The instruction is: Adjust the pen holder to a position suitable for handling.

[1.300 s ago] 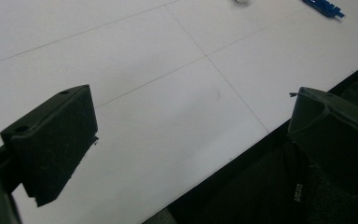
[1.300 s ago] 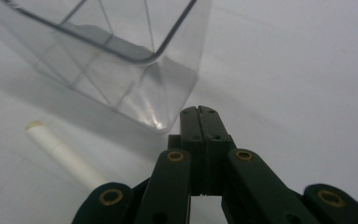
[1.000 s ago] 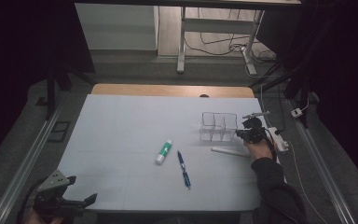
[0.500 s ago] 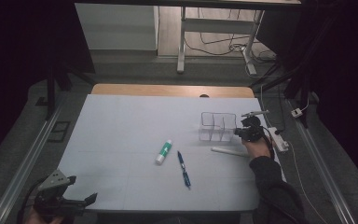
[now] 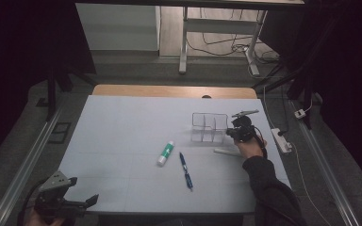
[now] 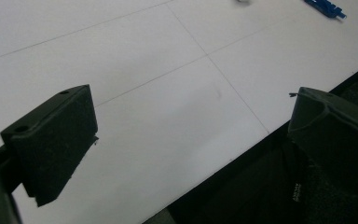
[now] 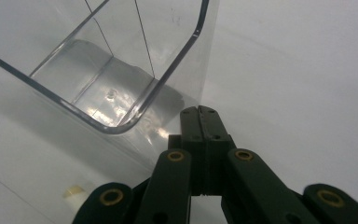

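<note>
A clear plastic organizer (image 5: 209, 127) with compartments stands at the right of the white table. My right gripper (image 5: 232, 134) is beside its right end, jaws shut with nothing between them; in the right gripper view the closed tips (image 7: 201, 116) sit just off the organizer's rounded corner (image 7: 116, 126). A white stick-like object (image 5: 226, 152) lies just in front of that hand. A green-and-white glue stick (image 5: 165, 153) and a blue pen (image 5: 185, 170) lie mid-table. My left gripper (image 5: 82, 203) hangs over the table's front left edge, jaws wide apart and empty (image 6: 186, 135).
The table's front edge (image 6: 242, 154) runs under the left gripper, with dark floor beyond. A power strip (image 5: 281, 140) and cables lie off the right side. A desk frame (image 5: 184, 42) stands behind the table.
The right hand and its gripper have shifted slightly left, closer to the organizer's right end. The left gripper has stayed put.
</note>
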Demonstrator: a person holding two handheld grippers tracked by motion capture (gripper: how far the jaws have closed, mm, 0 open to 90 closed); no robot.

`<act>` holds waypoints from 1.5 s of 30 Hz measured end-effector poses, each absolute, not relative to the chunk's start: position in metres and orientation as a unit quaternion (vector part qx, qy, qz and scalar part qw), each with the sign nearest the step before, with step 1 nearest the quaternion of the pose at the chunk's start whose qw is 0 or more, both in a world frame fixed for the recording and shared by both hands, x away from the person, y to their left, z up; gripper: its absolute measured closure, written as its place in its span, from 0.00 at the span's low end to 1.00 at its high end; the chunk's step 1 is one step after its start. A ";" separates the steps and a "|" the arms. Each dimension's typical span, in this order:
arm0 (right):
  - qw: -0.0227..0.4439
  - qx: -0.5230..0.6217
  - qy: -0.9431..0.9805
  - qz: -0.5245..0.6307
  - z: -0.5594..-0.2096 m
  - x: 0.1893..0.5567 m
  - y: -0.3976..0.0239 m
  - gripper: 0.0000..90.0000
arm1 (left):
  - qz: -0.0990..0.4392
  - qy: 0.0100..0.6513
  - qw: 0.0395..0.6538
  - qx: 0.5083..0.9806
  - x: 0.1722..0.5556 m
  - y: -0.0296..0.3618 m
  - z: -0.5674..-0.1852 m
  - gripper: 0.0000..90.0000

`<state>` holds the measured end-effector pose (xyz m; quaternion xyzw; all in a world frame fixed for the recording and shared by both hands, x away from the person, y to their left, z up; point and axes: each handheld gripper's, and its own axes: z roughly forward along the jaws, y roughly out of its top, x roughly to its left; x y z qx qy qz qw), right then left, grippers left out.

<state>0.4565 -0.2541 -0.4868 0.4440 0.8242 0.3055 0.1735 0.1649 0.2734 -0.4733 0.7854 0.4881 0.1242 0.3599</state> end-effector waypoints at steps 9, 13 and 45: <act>0.167 0.426 0.835 0.307 -0.488 0.458 -0.226 1.00 | 0.123 0.488 0.359 0.786 0.165 0.274 -0.473 0.02; 0.164 0.421 0.836 0.311 -0.489 0.459 -0.213 1.00 | 0.122 0.489 0.359 0.786 0.165 0.274 -0.473 0.02; 0.167 0.377 0.852 0.323 -0.491 0.459 -0.153 0.97 | 0.124 0.493 0.362 0.781 0.165 0.275 -0.473 0.01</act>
